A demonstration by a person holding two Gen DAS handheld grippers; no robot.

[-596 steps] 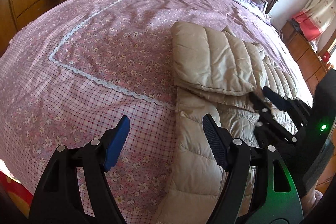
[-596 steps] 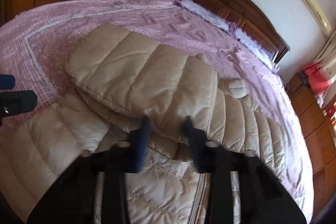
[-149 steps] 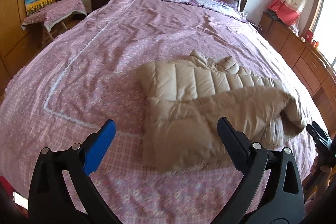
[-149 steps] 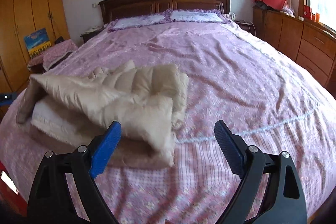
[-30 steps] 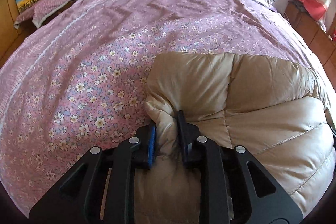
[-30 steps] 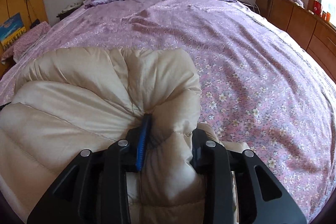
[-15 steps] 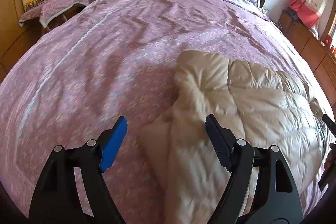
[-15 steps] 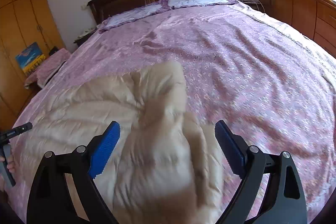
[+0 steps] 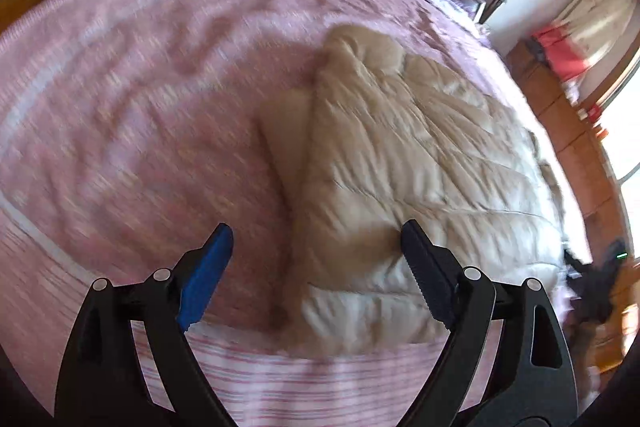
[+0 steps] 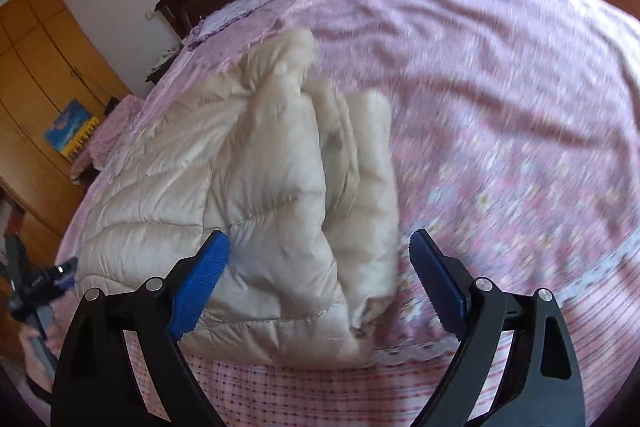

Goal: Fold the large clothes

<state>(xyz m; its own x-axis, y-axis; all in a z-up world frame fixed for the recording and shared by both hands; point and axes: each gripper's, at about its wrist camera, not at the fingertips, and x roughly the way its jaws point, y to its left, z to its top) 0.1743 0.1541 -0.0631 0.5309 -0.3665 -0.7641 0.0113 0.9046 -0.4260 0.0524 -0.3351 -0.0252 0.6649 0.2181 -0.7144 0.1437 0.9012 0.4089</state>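
Across a pink floral bed [image 9: 132,75], the beige puffer coat [image 9: 404,163] lies folded near the foot edge as the left gripper [image 9: 316,275] and right gripper [image 10: 320,281], jaws just spread wide and empty, release it, suggesting this fold is done.
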